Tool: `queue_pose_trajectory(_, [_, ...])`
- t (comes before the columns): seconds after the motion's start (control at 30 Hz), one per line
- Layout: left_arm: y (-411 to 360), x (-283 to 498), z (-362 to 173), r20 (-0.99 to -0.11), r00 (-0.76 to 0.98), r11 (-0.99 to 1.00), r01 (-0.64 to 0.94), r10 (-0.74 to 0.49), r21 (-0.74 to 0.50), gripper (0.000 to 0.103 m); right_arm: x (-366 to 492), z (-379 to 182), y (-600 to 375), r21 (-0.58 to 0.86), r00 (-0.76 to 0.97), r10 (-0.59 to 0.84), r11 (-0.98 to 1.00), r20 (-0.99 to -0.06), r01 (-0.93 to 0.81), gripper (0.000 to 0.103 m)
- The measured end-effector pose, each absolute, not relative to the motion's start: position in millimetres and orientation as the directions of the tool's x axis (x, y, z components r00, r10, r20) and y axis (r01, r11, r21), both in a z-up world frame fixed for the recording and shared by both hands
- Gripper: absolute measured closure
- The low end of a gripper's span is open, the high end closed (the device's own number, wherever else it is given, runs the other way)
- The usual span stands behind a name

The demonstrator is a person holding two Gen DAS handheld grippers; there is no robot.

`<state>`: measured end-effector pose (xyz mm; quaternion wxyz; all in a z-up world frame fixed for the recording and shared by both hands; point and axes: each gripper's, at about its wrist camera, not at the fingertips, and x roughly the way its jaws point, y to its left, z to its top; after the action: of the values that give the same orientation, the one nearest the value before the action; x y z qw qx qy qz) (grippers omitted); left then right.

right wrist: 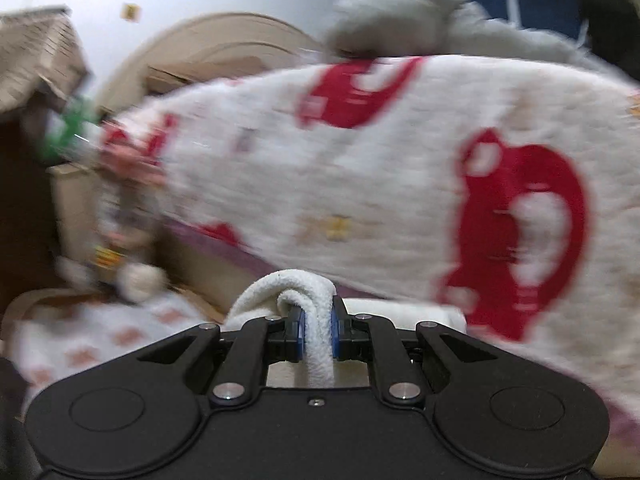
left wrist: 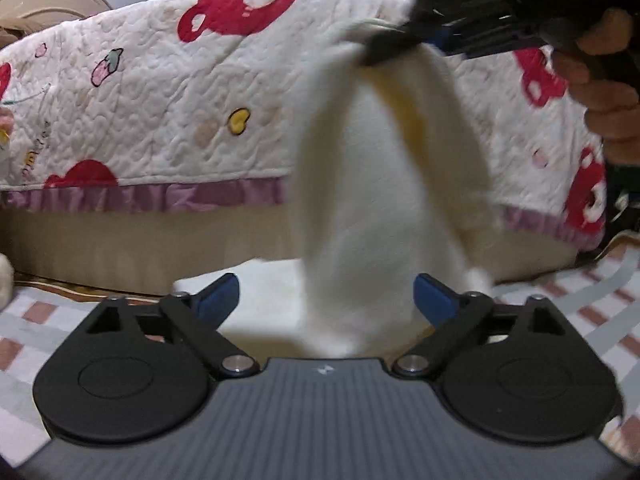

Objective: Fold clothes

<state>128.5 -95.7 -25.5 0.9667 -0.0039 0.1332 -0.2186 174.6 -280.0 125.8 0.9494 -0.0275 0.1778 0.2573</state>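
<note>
Left gripper (left wrist: 326,300): my left unit sits low in the frame of its own camera with the jaws spread wide. The blue pads (left wrist: 218,300) stand well apart and nothing is between them.

Right gripper (right wrist: 316,330): the jaws are nearly closed, pinched on a fold of white cloth. In the left wrist view I see this same unit at the upper right of the frame, dark and blurred, with a hand (left wrist: 600,92) around it.

White garment (left wrist: 376,200): thick, towel-like white cloth. It hangs down from the right gripper through the centre of the left wrist view, blurred, with a yellowish strip (left wrist: 404,112) along an inner edge. Its lower part reaches down to just ahead of the open left jaws. In the right wrist view a bunched loop (right wrist: 288,292) rises above the pads and a strip runs down between them.

Bed quilt (left wrist: 160,100): white quilted cover with red shapes, small pink and yellow figures and a purple border (left wrist: 160,196). It fills the upper half of both views, behind the garment.

Floor mat (left wrist: 580,312): pale checked pattern with reddish squares, at the lower left and lower right of the left wrist view.

Grey bundle (right wrist: 400,12): soft grey cloth lying on top of the bed, at the top centre of the right wrist view. I cannot tell what it is.

Headboard (right wrist: 224,48): curved, tan, at the upper left of the right wrist view.
</note>
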Motion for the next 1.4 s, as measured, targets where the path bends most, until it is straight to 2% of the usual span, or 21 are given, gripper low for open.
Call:
queue_pose_trajectory(0.13, [-96.4, 137.4, -30.0, -0.276, 0.848, 0.891, 0.446, -0.452, -0.087, 0.001, 158.8, 111.1, -270.3, 0.228, 0.658, 0.637, 0.766, -0.401, -0.602, 0.088])
queue_pose_trajectory(0.17, [-96.9, 140.4, -32.0, -0.291, 0.836, 0.882, 0.463, -0.466, -0.085, 0.04, 156.3, 105.2, -270.8, 0.276, 0.61, 0.675, 0.733, -0.415, -0.622, 0.088])
queue_pose_trajectory(0.2, [-104.7, 143.5, -34.4, -0.339, 0.822, 0.874, 0.485, -0.458, -0.005, 0.085, 154.0, 99.1, -271.6, 0.322, 0.559, 0.711, 0.697, -0.427, -0.64, 0.088])
queue_pose_trajectory(0.23, [-113.5, 145.4, -37.6, -0.38, 0.833, 0.877, 0.47, -0.402, 0.102, 0.088, 151.3, 91.9, -273.4, 0.336, 0.518, 0.728, 0.674, -0.449, -0.657, 0.088])
queue_pose_trajectory(0.27, [-114.3, 145.0, -39.0, -0.376, 0.854, 0.881, 0.443, -0.36, 0.164, 0.088, 148.3, 86.5, -277.2, 0.314, 0.508, 0.722, 0.674, -0.469, -0.668, 0.088])
queue_pose_trajectory(0.3, [-108.0, 144.3, -36.4, -0.357, 0.865, 0.887, 0.43, -0.351, 0.17, 0.088, 145.4, 77.7, -287.1, 0.29, 0.519, 0.7, 0.693, -0.49, -0.66, 0.088])
queue_pose_trajectory(0.37, [-80.3, 147.6, -18.3, -0.315, 0.894, 0.925, 0.366, -0.318, 0.104, 0.088, 143.0, 61.3, -315.6, 0.27, 0.592, 0.607, 0.783, -0.531, -0.56, 0.08])
queue_pose_trajectory(0.4, [-59.6, 150.2, -6.5, -0.286, 0.91, 0.945, 0.325, -0.3, 0.043, 0.088, 143.2, 52.5, -332.5, 0.252, 0.632, 0.539, 0.835, -0.557, -0.49, 0.076])
queue_pose_trajectory(0.47, [-16.3, 158.2, 6.2, -0.266, 0.923, 0.96, 0.251, -0.277, -0.128, 0.088, 135.8, 36.0, -360.0, 0.221, 0.686, 0.438, 0.896, -0.581, -0.385, 0.058])
queue_pose_trajectory(0.53, [33.0, 168.1, -3.6, -0.28, 0.937, 0.93, 0.099, -0.207, -0.355, 0.088, 126.9, 18.8, -377.2, 0.186, 0.709, 0.361, 0.931, -0.605, -0.315, 0.054])
queue_pose_trajectory(0.6, [79.7, 180.8, -32.7, -0.372, 0.921, 0.832, -0.114, -0.116, -0.543, 0.088, 119.5, 1.0, -381.5, 0.12, 0.713, 0.263, 0.962, -0.651, -0.245, 0.054])
queue_pose_trajectory(0.67, [115.1, 187.3, -65.2, -0.505, 0.863, 0.715, -0.342, -0.019, -0.61, 0.088, 114.0, -15.9, -389.3, 0.116, 0.704, 0.23, 0.972, -0.672, -0.207, 0.053])
queue_pose_trajectory(0.73, [136.9, 184.8, -81.7, -0.584, 0.806, 0.663, -0.493, 0.102, -0.564, 0.088, 112.9, -26.7, -387.8, 0.132, 0.693, 0.227, 0.973, -0.684, -0.188, 0.053])
queue_pose_trajectory(0.8, [145.6, 179.7, -80.4, -0.589, 0.786, 0.661, -0.545, 0.187, -0.516, 0.088, 112.0, -37.0, -385.6, 0.15, 0.682, 0.227, 0.974, -0.696, -0.172, 0.053])
queue_pose_trajectory(0.83, [144.2, 180.4, -75.0, -0.573, 0.799, 0.677, -0.526, 0.185, -0.515, 0.085, 111.6, -42.2, -384.5, 0.158, 0.676, 0.227, 0.974, -0.701, -0.163, 0.053])
queue_pose_trajectory(0.97, [123.9, 187.5, -52.0, -0.52, 0.851, 0.782, -0.371, 0.072, -0.5, 0.061, 110.0, -62.8, -380.1, 0.192, 0.652, 0.228, 0.973, -0.723, -0.127, 0.049])
queue_pose_trajectory(1.03, [104.4, 187.5, -44.0, -0.501, 0.863, 0.843, -0.225, -0.061, -0.489, 0.057, 109.2, -73.1, -378.0, 0.208, 0.64, 0.229, 0.972, -0.734, -0.109, 0.044])
queue_pose_trajectory(1.17, [46.3, 181.0, -39.1, -0.47, 0.825, 0.898, 0.099, -0.316, -0.429, 0.043, 105.4, -93.7, -368.6, 0.222, 0.602, 0.24, 0.969, -0.762, -0.106, 0.044])
queue_pose_trajectory(1.3, [-26.5, 168.3, -52.4, -0.508, 0.748, 0.9, 0.405, -0.428, -0.161, 0.031, 108.4, -112.6, -357.9, 0.195, 0.585, 0.218, 0.975, -0.781, -0.104, 0.041])
queue_pose_trajectory(1.33, [-44.8, 165.0, -56.0, -0.524, 0.725, 0.875, 0.476, -0.447, -0.088, 0.025, 111.0, -116.8, -355.3, 0.185, 0.593, 0.207, 0.978, -0.778, -0.099, 0.035])
queue_pose_trajectory(1.4, [-76.8, 160.0, -68.0, -0.577, 0.68, 0.814, 0.579, -0.452, 0.044, 0.024, 118.3, -126.3, -348.6, 0.152, 0.608, 0.178, 0.984, -0.774, -0.094, 0.031])
